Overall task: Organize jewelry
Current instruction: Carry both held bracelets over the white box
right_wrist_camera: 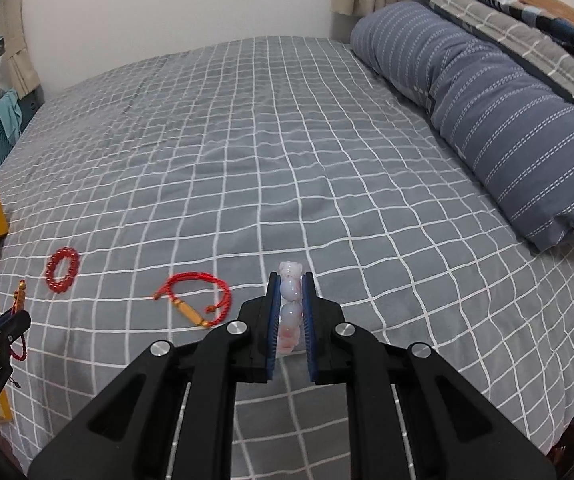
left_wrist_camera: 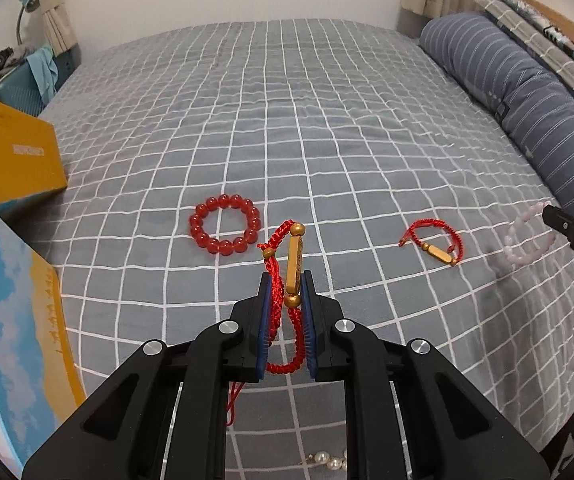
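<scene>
My left gripper (left_wrist_camera: 287,280) is shut on a red cord bracelet with a gold bar (left_wrist_camera: 294,264) and holds it above the bed. My right gripper (right_wrist_camera: 291,280) is shut on a pale pink bead bracelet (right_wrist_camera: 290,300); that bracelet also shows at the right of the left wrist view (left_wrist_camera: 527,240). A red bead bracelet (left_wrist_camera: 225,225) lies on the grey checked bedsheet (left_wrist_camera: 287,120), also in the right wrist view (right_wrist_camera: 62,270). A second red cord bracelet with a gold bar (left_wrist_camera: 435,242) lies to its right, also in the right wrist view (right_wrist_camera: 195,298). White pearls (left_wrist_camera: 329,460) lie under the left gripper.
A yellow box (left_wrist_camera: 23,160) and a blue-and-yellow box lid (left_wrist_camera: 19,340) stand at the bed's left edge. A striped blue pillow (right_wrist_camera: 487,112) lies along the right side. A folded blanket (right_wrist_camera: 507,12) lies behind it.
</scene>
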A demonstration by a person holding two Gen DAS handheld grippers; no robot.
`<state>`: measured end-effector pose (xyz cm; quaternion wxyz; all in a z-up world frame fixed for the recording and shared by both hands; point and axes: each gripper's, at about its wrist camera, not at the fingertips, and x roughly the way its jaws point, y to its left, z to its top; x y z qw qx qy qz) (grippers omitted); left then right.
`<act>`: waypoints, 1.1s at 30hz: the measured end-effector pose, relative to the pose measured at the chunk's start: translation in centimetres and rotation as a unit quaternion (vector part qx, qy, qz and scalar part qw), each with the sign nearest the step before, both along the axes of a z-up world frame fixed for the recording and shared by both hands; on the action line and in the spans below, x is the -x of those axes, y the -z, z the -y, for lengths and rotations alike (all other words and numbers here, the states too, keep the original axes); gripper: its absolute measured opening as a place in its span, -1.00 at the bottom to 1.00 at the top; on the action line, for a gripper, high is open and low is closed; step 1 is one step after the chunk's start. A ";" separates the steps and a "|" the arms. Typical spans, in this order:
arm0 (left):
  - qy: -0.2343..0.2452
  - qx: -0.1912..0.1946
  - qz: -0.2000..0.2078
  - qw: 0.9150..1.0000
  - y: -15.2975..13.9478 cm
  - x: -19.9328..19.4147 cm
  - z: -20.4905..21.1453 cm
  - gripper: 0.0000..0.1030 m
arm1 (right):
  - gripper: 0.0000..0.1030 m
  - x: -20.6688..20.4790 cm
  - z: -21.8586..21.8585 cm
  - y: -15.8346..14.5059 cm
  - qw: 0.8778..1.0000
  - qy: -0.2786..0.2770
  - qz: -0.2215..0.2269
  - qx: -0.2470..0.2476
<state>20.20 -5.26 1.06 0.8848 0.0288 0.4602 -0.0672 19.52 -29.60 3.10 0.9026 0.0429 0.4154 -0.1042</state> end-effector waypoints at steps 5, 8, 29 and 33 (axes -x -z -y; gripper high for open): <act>-0.001 0.006 0.008 1.000 -1.5 0.9 -1.2 -0.74 | -0.80 1.3 -1.5 -1.5 1.000 -0.001 0.008 -0.002; 0.000 0.013 0.016 1.000 -2.7 1.8 -2.0 -0.74 | -0.80 1.9 -2.6 -2.5 1.000 -0.007 0.016 -0.001; -0.060 0.012 0.060 0.996 -8.6 8.1 -13.0 -0.74 | -0.80 4.2 -14.5 -7.8 0.991 -0.113 0.068 -0.026; -0.084 0.007 0.071 0.994 -9.9 9.6 -16.0 -0.74 | -0.80 4.3 -18.0 -8.7 0.986 -0.146 0.078 -0.032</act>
